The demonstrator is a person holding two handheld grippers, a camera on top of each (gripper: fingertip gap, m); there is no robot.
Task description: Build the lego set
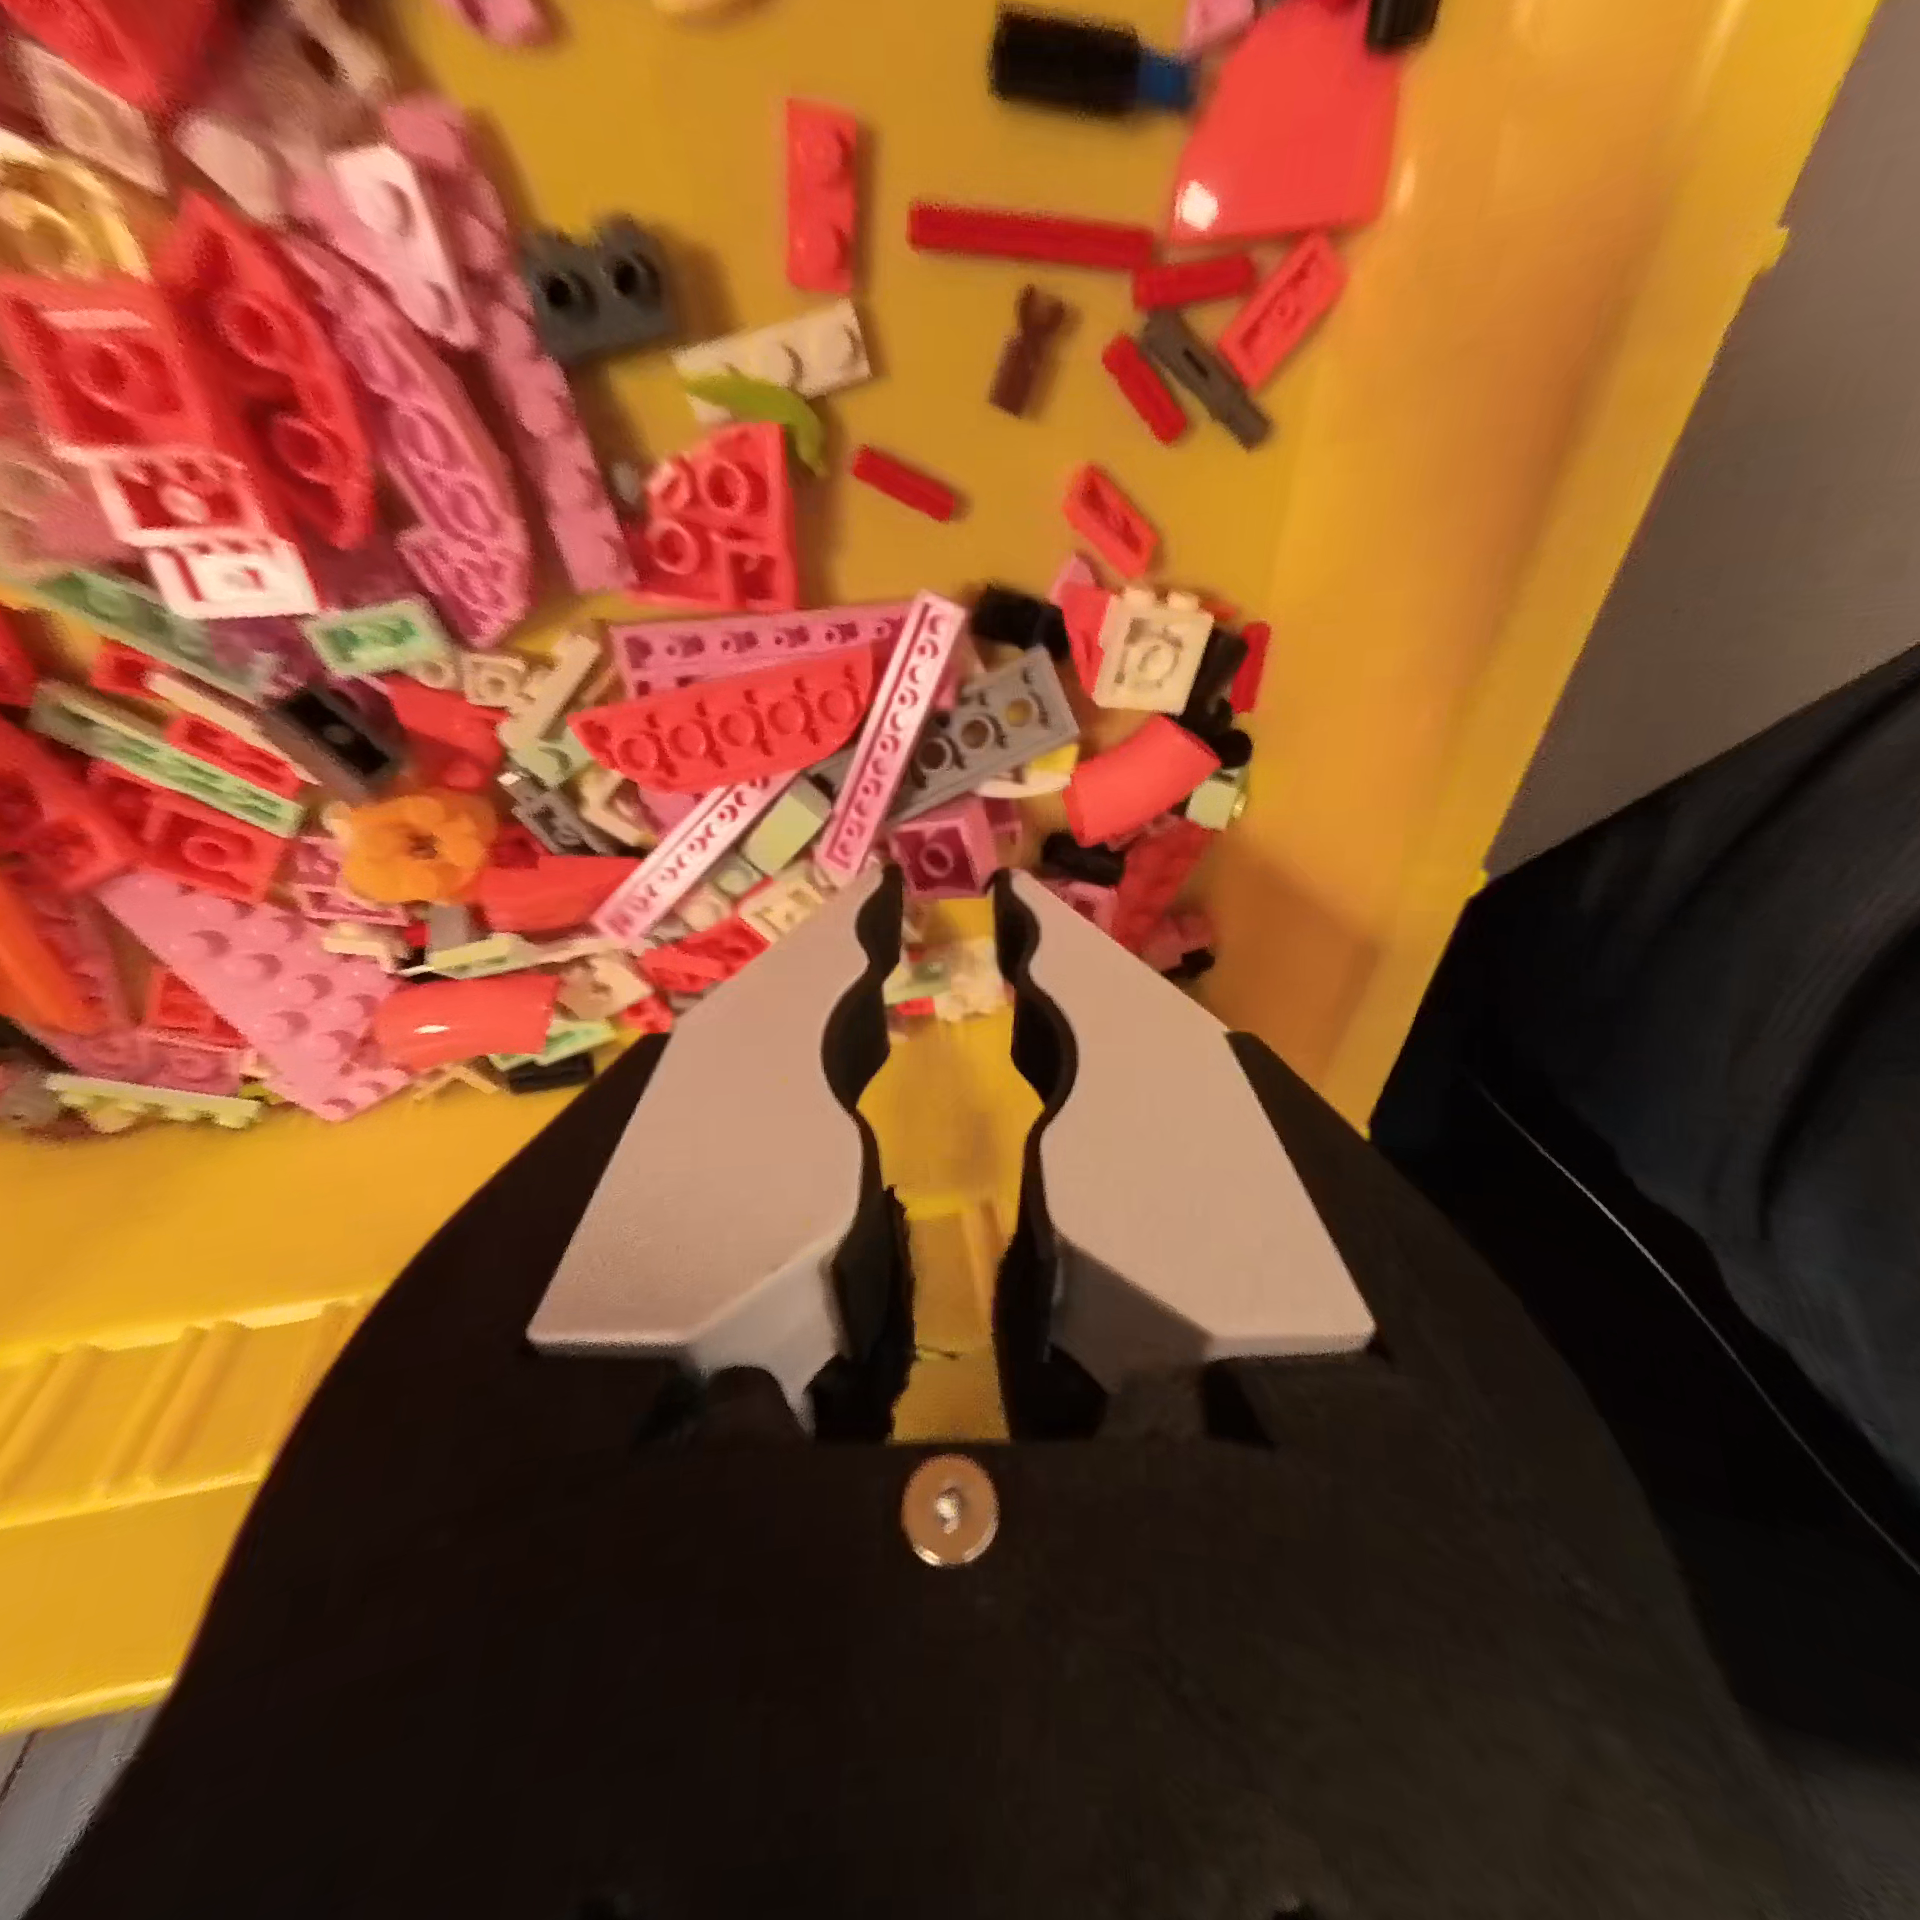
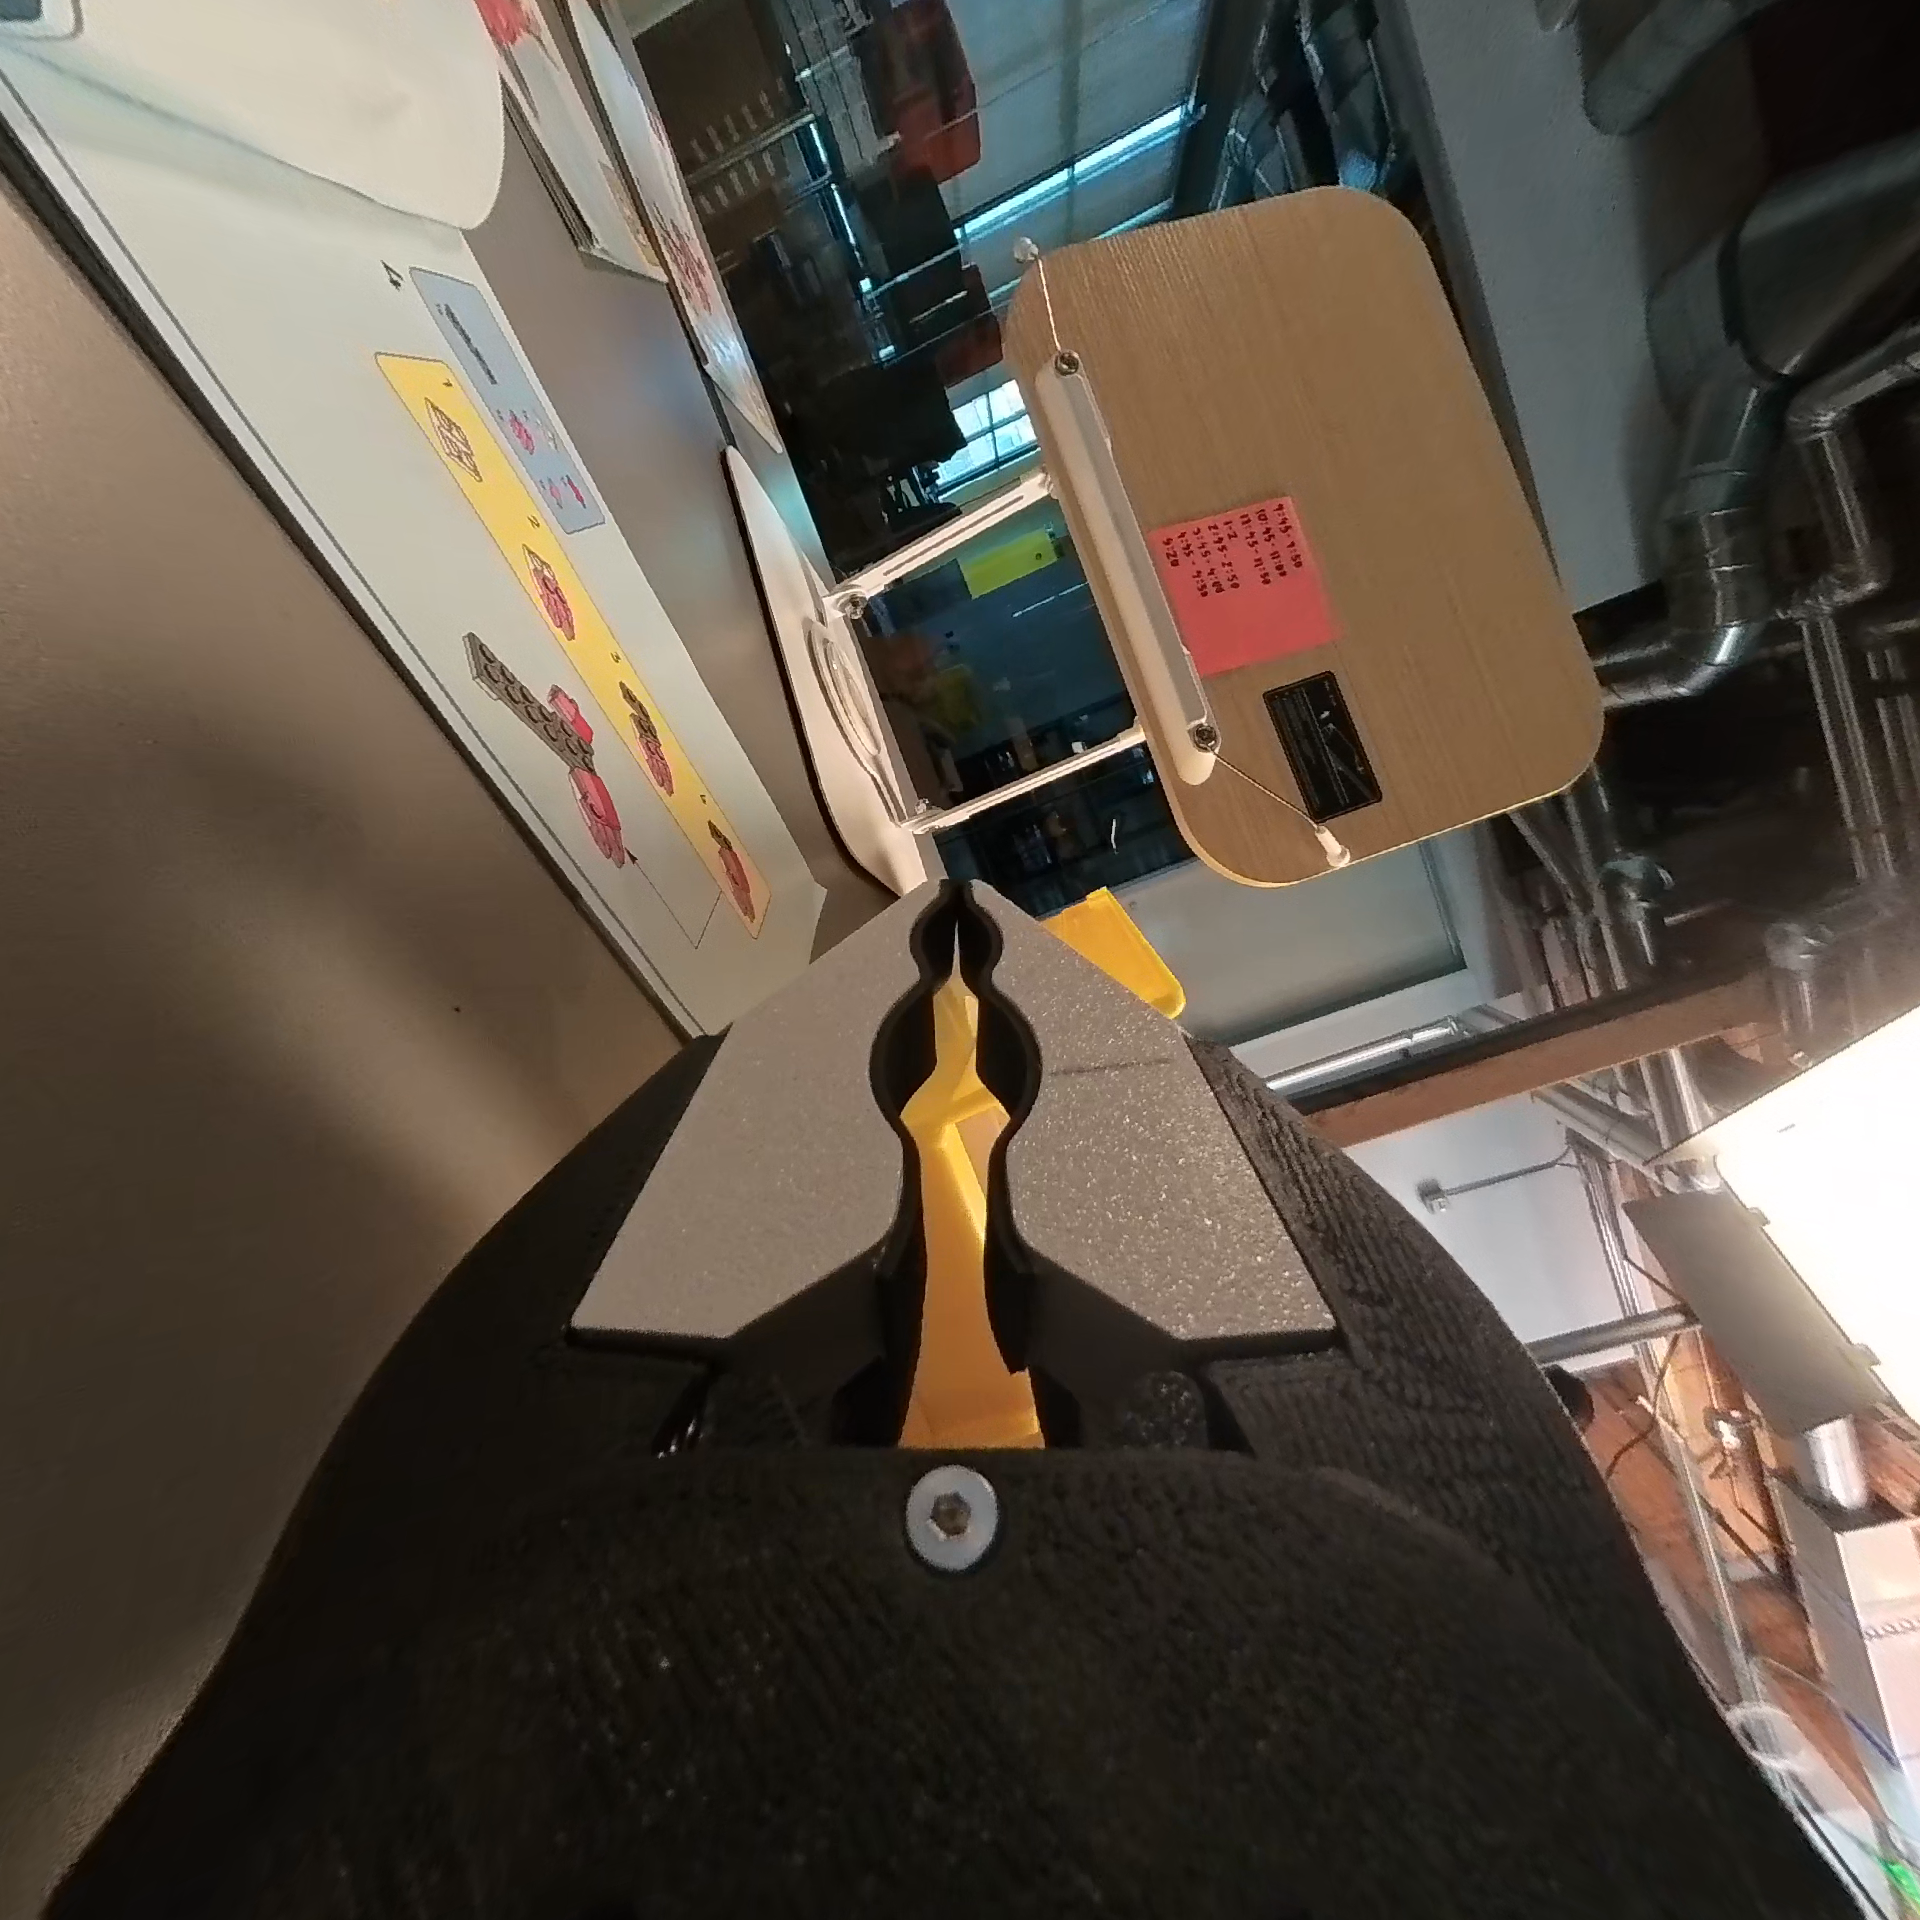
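Clearly, nothing has been lifted out so far: the left tool hangs low inside the bright yellow plastic bin, its two grey fingers standing a little apart with only air and the bin floor showing between them. Just past the fingertips sits a small magenta square brick, near but not pinched, with a long pale pink studded strip leaning beside it and a red curved studded plate farther on. All of these belong to a loose heap of red, pink, grey and pale green toy bricks piled against the bin's left side.

The right tool has its fingertips pressed together on nothing, pointing away over the grey tabletop, where a printed sheet of brick-building diagrams lies flat. Beyond it stands a wood-grain panel with a pink sticky note. No assembled piece shows anywhere, so whatever building the sheet pictures looks unstarted in these views.
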